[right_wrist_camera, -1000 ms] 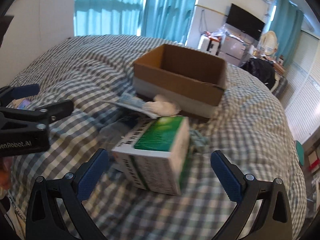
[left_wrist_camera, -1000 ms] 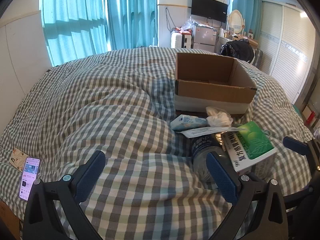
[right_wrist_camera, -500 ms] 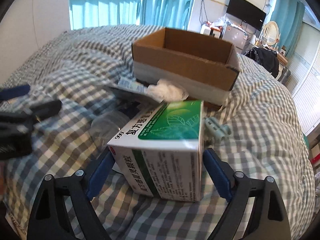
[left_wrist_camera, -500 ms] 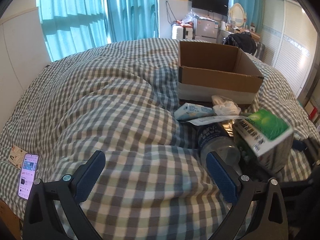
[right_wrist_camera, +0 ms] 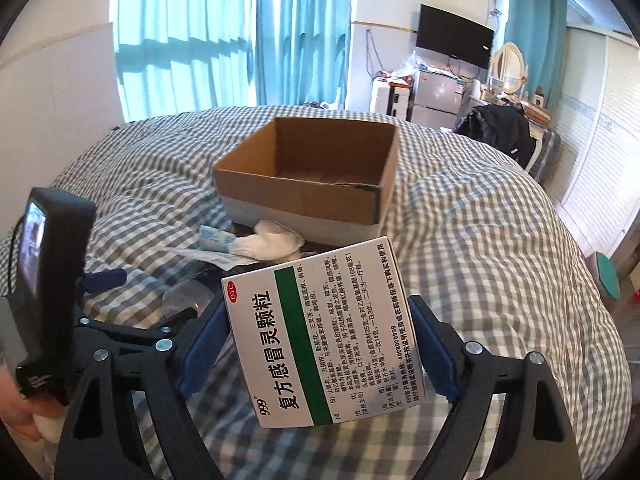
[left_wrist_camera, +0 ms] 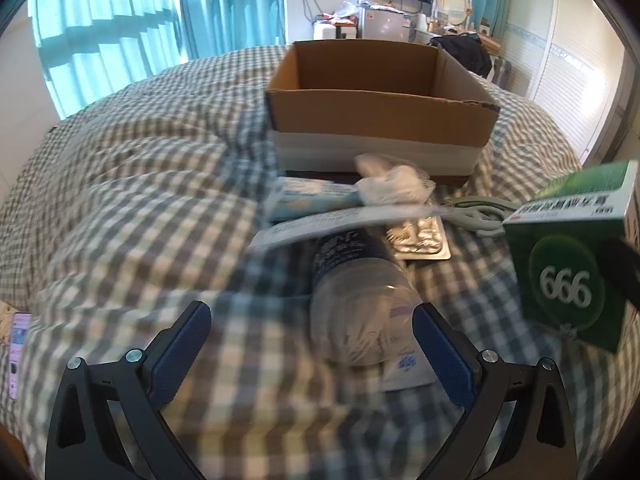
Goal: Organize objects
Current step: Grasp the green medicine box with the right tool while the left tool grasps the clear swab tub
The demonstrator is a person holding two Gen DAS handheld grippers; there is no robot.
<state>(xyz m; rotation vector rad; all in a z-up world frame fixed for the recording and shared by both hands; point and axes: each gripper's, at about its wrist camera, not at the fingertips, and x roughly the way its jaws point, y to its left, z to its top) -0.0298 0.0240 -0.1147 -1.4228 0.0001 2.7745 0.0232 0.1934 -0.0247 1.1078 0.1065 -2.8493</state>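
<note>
Right wrist view: right gripper (right_wrist_camera: 320,344), jaws closing, pinches the medicine box (right_wrist_camera: 316,332) (lifted off the checked duvet (right_wrist_camera: 480,240)) before the cardboard box (right_wrist_camera: 312,184); left gripper (left_wrist_camera: 312,344) spread.

Medicine box (left_wrist_camera: 568,256) cut off by right edge in left wrist view. Bed cover (left_wrist_camera: 160,232) near left gripper fingers (left_wrist_camera: 180,354) smeared by motion blur. Phone (left_wrist_camera: 18,352) cropped at left edge, screen unreadable. Bottle (right_wrist_camera: 184,298) mostly hidden behind left gripper in right wrist view. Cardboard box (right_wrist_camera: 308,184) floor partly hidden by near wall. Dresser clutter too small to identify.
</note>
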